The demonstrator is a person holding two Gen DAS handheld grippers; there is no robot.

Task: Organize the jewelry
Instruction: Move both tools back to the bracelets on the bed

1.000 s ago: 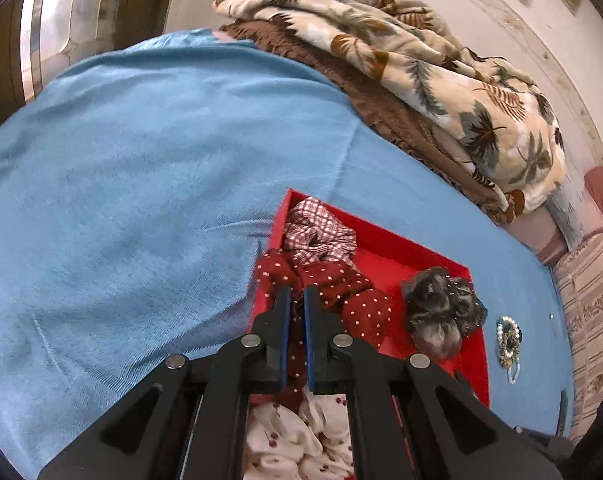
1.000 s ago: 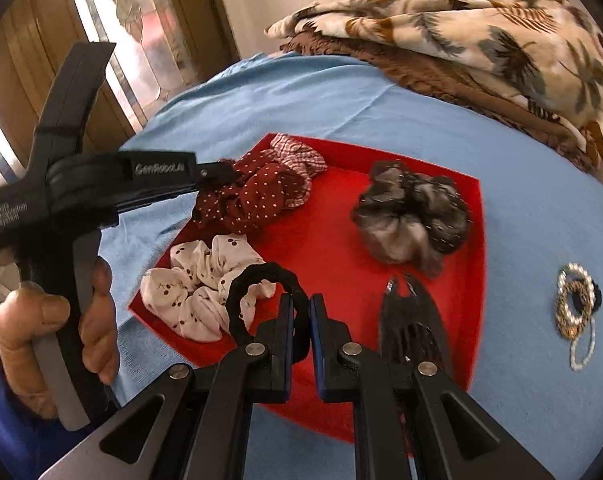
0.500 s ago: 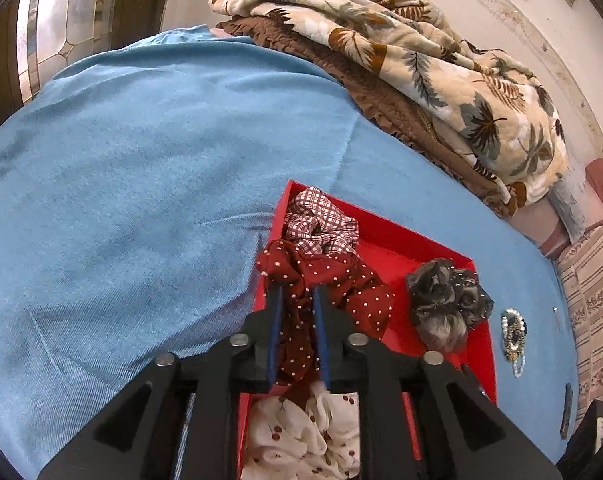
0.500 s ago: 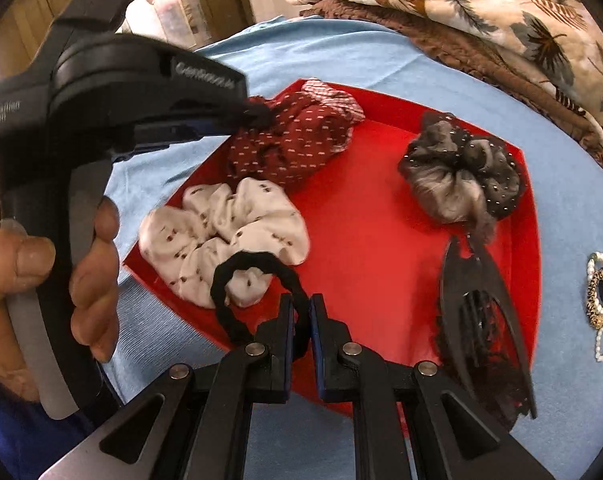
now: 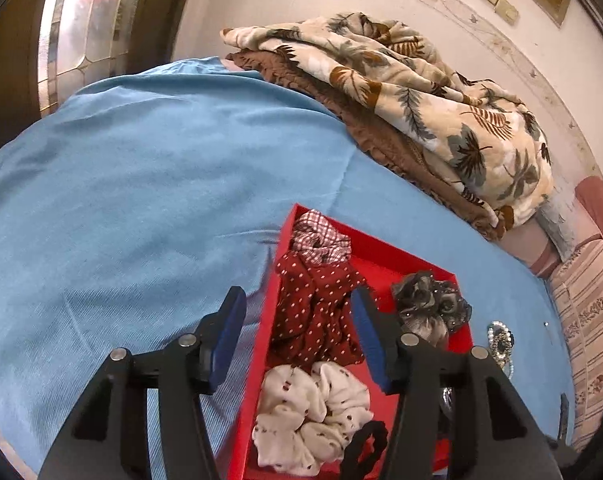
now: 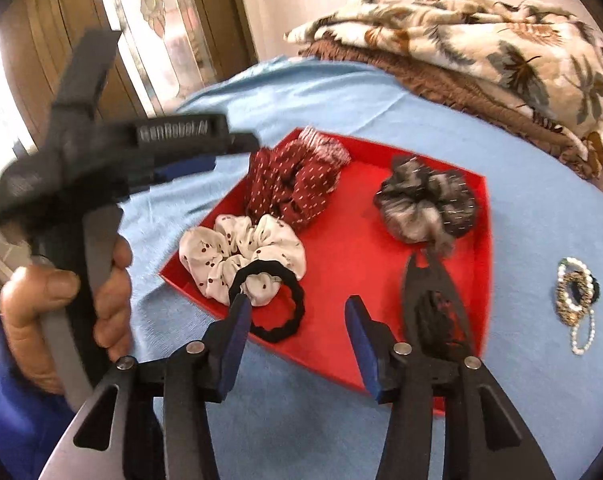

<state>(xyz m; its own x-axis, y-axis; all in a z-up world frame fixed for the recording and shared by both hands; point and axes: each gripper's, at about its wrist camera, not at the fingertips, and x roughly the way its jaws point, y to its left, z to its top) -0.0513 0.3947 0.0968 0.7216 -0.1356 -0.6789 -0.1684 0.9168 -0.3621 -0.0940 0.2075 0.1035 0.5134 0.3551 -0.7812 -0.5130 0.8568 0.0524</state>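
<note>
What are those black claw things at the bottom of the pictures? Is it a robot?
No robot here. A person holds two grabber tools, one in each hand, and each tool carries a camera looking along its two fingers. One picture comes from the left gripper, the other from the right gripper, which also sees the person's hand holding the left tool. Both are opening and hold nothing. On the blue sheet sits a red tray with hair scrunchies: a dotted dark red one, a white one, a grey one, plus a black hair tie and a black hair clip. Bead bracelets lie beside the tray. A folded blanket lies behind.
</note>
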